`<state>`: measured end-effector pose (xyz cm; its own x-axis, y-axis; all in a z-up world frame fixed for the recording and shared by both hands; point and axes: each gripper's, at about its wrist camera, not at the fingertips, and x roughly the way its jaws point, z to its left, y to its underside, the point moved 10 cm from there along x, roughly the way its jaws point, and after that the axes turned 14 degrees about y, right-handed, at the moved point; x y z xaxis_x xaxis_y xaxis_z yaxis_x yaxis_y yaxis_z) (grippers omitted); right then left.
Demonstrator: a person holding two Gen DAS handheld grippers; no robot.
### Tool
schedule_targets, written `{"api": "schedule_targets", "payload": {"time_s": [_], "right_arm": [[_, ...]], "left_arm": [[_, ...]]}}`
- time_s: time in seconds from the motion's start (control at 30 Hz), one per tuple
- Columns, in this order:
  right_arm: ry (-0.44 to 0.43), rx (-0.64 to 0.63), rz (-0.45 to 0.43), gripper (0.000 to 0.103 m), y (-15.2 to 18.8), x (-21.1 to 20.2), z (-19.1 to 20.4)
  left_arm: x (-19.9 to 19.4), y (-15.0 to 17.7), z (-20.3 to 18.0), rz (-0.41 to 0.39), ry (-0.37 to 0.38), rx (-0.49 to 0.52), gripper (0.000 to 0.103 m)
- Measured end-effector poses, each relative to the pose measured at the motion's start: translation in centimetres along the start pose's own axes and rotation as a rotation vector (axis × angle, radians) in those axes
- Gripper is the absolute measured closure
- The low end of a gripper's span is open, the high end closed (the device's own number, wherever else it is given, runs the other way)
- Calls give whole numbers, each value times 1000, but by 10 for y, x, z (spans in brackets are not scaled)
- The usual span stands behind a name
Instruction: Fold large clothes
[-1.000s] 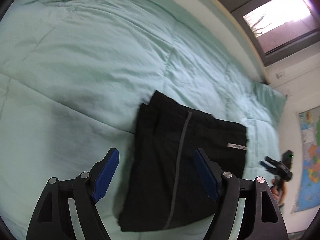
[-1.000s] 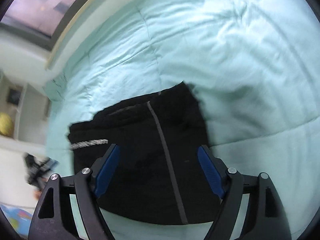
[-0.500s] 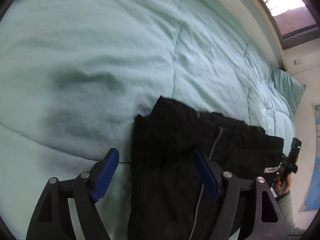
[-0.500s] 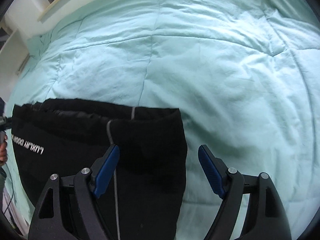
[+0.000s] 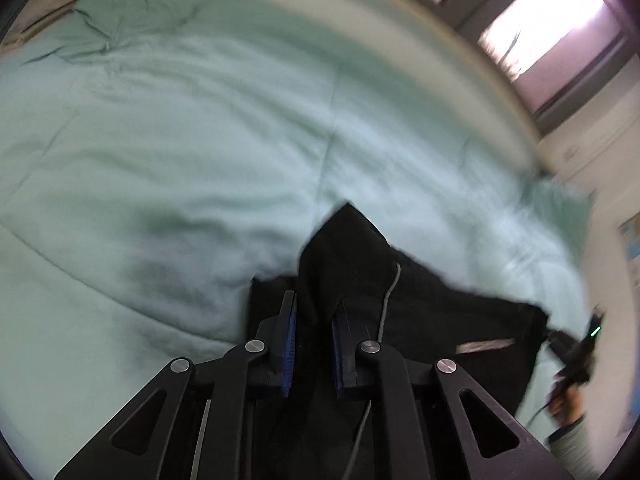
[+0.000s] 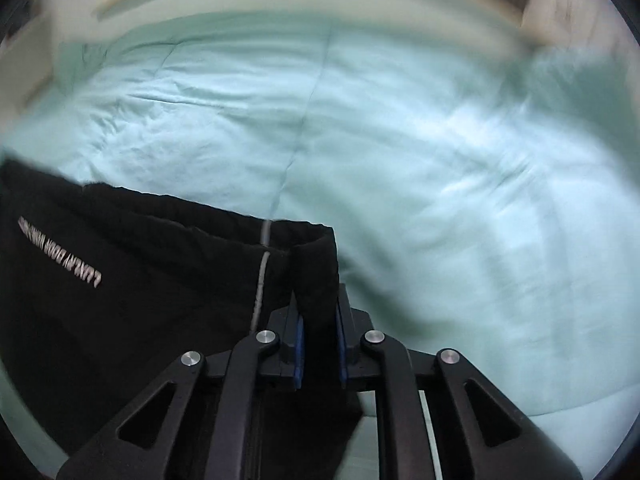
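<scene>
Black garment [image 5: 432, 312] lay folded on the pale green quilt [image 5: 200, 140] of the bed; all places below are given relative to the garment.

Appearance: dark, matte fabric, several layers stacked, with a thin grey stripe [image 6: 262, 276] running along it and a line of white lettering [image 6: 60, 252] near the end farthest from the right tool. The lettering was blurred and could not be read with confidence. In the left wrist view the same print showed only as a pale streak. Both views were motion-blurred at the edges.

Left tool [image 5: 314, 344]: clenched on a corner of the garment. The pinched fabric rose in a peak above the blue pads [image 5: 289, 340], standing higher than the rest of the garment, which spread flat toward the far tool.

Right tool [image 6: 319, 350]: clamped on the opposite corner of the garment. A narrow upright fold of black cloth stood between its blue pads, beside the grey stripe.

In the left wrist view the right tool appeared at the garment's far edge, held by a hand [image 5: 568, 396] with a grey sleeve.

Beyond the garment, the quilt ran to the wall and a window [image 5: 552, 36]. A wall map [image 5: 630, 248] hung past the garment's lettered end.
</scene>
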<state>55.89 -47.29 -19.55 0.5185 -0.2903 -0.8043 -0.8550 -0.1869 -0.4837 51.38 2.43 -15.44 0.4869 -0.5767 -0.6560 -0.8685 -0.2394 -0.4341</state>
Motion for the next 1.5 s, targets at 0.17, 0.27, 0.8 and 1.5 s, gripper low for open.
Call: {"api": "schedule_targets", "payload": {"time_s": [0.17, 0.27, 0.8, 1.5], "right_arm": [[116, -7, -65, 89, -31, -15, -11], [96, 51, 24, 89, -32, 28, -7], [-61, 215, 347, 59, -2, 83, 12], [-187, 77, 334, 10, 69, -1, 161]], "left_arm": [[4, -26, -16, -45, -60, 66, 88], [39, -21, 25, 4, -107, -32, 87], [9, -3, 88, 33, -301, -70, 45], [92, 147, -40, 266, -99, -58, 43]]}}
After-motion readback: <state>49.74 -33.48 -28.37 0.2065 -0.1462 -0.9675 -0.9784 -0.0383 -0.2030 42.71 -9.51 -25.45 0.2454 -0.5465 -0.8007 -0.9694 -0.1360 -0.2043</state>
